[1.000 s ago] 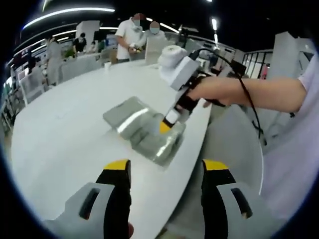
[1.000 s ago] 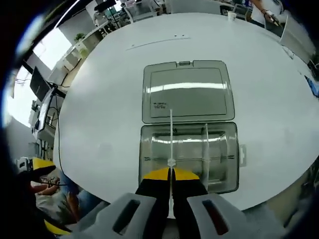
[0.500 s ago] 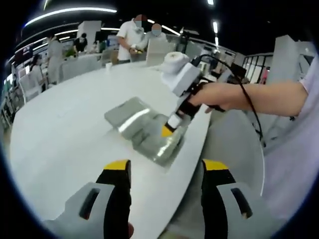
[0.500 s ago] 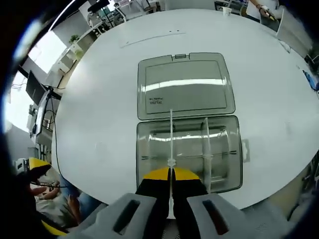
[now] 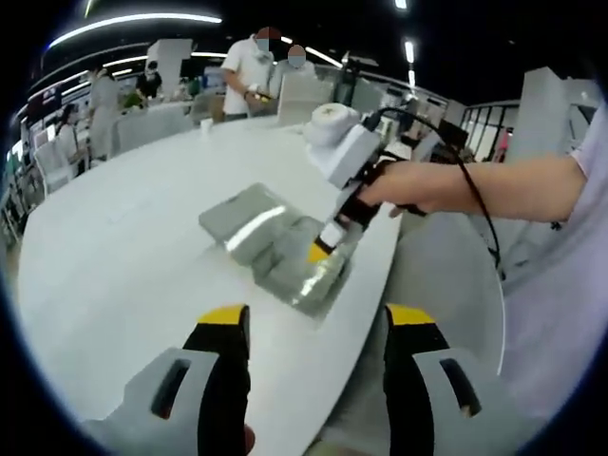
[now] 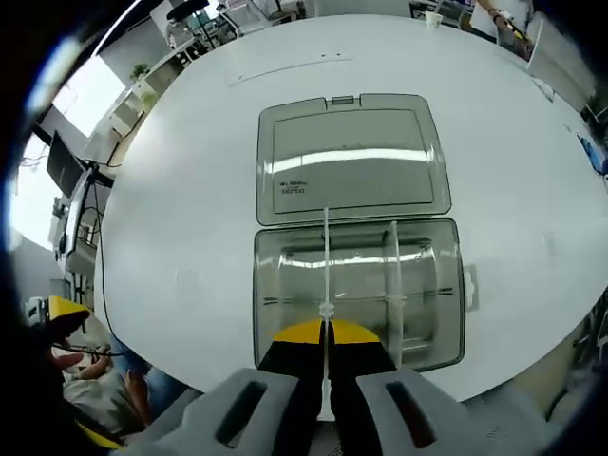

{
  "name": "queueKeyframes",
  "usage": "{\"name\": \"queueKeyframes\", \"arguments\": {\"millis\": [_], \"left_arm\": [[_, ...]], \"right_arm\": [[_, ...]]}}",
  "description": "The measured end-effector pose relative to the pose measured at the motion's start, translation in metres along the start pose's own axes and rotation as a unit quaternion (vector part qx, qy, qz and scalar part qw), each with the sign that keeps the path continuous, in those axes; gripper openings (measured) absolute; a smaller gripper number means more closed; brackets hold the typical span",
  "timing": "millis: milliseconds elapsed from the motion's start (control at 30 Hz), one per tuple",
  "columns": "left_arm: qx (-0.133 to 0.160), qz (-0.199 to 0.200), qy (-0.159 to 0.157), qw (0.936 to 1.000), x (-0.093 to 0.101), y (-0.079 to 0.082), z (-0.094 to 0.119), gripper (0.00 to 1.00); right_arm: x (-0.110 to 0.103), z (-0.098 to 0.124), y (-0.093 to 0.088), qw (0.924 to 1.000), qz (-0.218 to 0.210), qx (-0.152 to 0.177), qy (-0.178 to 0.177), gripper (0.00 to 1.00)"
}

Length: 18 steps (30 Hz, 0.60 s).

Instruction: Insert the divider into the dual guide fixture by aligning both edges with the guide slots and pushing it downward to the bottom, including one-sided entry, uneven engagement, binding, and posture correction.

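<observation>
A clear plastic box [image 6: 359, 293] lies on the white round table [image 6: 190, 190], its lid [image 6: 351, 157] folded open flat behind it. In the right gripper view my right gripper [image 6: 325, 344] is shut on a thin white divider [image 6: 326, 256], held edge-on over the left part of the box. A second divider [image 6: 393, 277] stands inside the box to the right. In the left gripper view my left gripper [image 5: 316, 318] is open with nothing between its jaws, held back from the box [image 5: 299, 266]. The right gripper [image 5: 328, 237] shows there above the box, held by a hand [image 5: 408, 182].
The box sits near the table's edge [image 5: 375, 285]. Several people [image 5: 252, 62] stand at tables in the background. A small cup [image 6: 434, 19] stands at the table's far side.
The right gripper view has shifted slightly, so the box sits a little lower and closer in it. The left gripper has stayed still.
</observation>
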<state>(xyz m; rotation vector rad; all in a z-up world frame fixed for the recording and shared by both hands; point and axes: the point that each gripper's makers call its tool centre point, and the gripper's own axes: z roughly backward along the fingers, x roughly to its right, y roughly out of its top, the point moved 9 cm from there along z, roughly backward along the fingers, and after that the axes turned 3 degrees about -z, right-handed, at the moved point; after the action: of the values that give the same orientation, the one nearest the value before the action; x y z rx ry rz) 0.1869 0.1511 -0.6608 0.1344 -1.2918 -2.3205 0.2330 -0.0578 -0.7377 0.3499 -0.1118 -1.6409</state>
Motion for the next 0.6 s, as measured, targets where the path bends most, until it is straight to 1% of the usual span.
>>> {"name": "queueKeyframes", "arguments": {"millis": [233, 600], "left_arm": [[-0.002, 0.000, 0.000, 1.0000, -0.0001, -0.0009, -0.0003, 0.54], [0.000, 0.002, 0.000, 1.0000, -0.0012, 0.0001, -0.0003, 0.54]], "right_arm": [[-0.0003, -0.0057, 0.0003, 1.0000, -0.002, -0.005, 0.003, 0.00], [-0.0022, -0.0068, -0.0033, 0.9999, 0.003, -0.011, 0.003, 0.00]]}}
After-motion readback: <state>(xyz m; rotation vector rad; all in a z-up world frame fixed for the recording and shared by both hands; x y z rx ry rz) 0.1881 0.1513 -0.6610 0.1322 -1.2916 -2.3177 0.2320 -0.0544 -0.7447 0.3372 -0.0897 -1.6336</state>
